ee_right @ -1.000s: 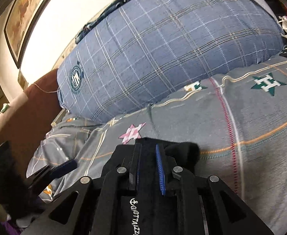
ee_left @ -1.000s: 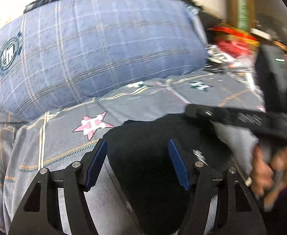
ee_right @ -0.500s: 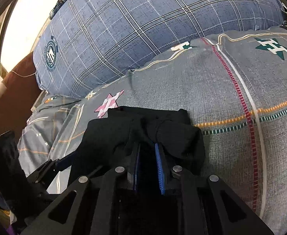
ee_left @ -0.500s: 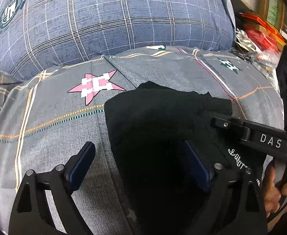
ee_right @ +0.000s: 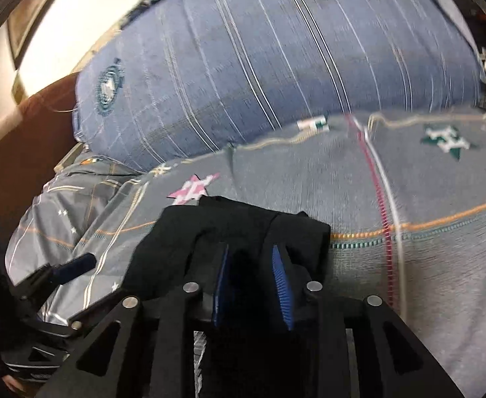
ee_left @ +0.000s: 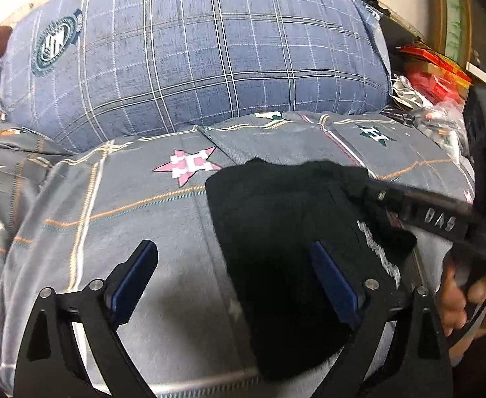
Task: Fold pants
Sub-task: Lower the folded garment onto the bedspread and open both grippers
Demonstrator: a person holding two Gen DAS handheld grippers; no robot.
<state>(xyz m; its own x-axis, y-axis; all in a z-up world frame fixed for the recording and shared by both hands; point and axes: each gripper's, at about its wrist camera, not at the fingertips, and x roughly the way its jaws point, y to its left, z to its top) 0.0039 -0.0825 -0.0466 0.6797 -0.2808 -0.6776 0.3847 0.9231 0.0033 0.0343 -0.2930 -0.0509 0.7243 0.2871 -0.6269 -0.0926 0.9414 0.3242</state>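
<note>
The folded black fabric pants [ee_left: 276,232] lie on the grey patterned bedsheet [ee_left: 117,205] of the bed, just in front of the large blue plaid pillow [ee_left: 193,59]. The left tool [ee_left: 236,282] is spread wide, one blue pad over bare sheet, the other over the pants' edge, gripping nothing. The right tool [ee_right: 251,285] has its blue pads [ee_right: 281,285] parted, with dark cloth bunched around them; whether it pinches the pants cannot be told.

A home bedroom: patterned bedspread [ee_left: 136,205], big plaid pillow [ee_left: 209,59].
</note>
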